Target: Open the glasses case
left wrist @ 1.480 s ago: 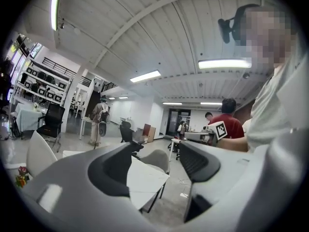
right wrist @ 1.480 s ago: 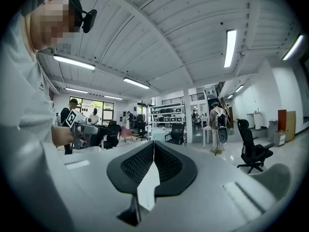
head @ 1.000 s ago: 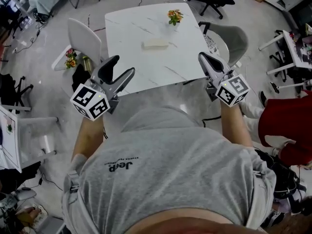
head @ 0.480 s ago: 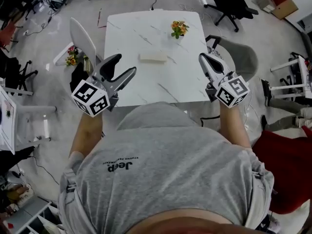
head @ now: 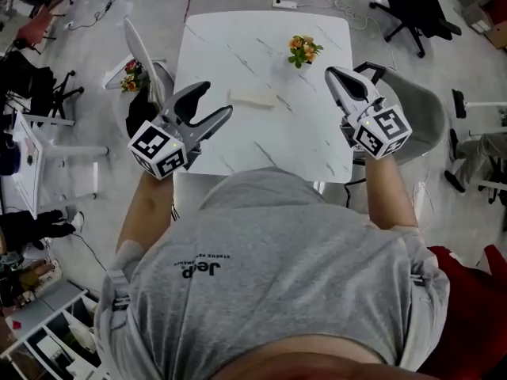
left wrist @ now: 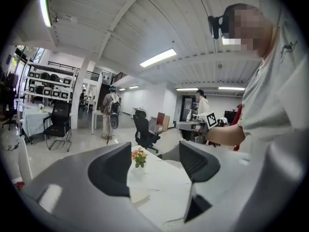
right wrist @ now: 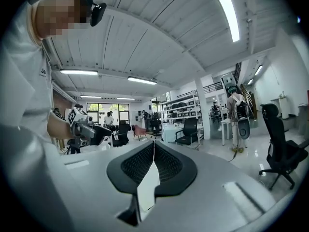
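Head view: a pale oblong glasses case point(head: 253, 97) is seen lying near the middle of the white marble-patterned square table point(head: 238, 46), well apart from every edge, with bare tabletop around it. The left gripper point(head: 214, 103) is held over the table's left edge, jaws apart and empty. The right gripper point(head: 336, 76) is held at the right edge, jaws pressed together on nothing.

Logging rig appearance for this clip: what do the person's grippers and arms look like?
The left gripper and right gripper have smooth grey curved bodies with black ribbed pads inside the jaws. Each carries a white cube printed with black square markers. No cables show. The person wears a grey short-sleeved T-shirt with dark lettering; the forearms are uncovered.
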The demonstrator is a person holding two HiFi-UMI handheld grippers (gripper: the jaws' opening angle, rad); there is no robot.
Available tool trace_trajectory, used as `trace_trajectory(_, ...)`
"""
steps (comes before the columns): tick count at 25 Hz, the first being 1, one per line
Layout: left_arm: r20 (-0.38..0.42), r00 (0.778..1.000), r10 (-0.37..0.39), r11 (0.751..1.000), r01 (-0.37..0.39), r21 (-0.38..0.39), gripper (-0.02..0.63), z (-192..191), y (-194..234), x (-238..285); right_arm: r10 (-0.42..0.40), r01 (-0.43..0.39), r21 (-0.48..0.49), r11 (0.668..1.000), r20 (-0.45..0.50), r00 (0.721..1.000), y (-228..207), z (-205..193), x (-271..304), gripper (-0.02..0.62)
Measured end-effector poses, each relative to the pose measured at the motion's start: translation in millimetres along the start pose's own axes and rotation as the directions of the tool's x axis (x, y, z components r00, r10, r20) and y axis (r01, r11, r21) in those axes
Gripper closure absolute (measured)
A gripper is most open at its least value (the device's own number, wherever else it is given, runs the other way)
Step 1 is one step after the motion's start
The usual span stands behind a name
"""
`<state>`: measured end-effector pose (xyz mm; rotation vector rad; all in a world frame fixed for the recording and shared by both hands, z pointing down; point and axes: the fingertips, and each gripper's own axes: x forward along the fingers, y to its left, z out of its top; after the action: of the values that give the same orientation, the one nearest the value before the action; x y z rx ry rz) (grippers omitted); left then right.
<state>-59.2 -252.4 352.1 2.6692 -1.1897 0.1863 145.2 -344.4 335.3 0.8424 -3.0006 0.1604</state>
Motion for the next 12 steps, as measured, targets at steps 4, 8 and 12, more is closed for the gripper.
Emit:
trace_trajectory(4, -0.053, 0.995, -0.080, 0.994, 0.083, 0.064, 0.272, -23, 24, 9, -0.025, 0.024, -0.009, 1.000, -0.027, 0.999, 1, -7, 26, 0.588)
trace_trajectory(8, -0.145, 0.967, -0.210, 0.963, 0.230, 0.143, 0.272, -64, 48, 16, -0.104, 0.104, -0.013, 0.995, -0.083, 0.991, 5, -23, 47, 0.588)
trace_trajectory(12, -0.257, 0.923, -0.286, 0.926, 0.336, 0.175, 0.272, -114, 78, 28, -0.155, 0.158, 0.010, 0.987, -0.121, 0.980, 12, -47, 68, 0.588)
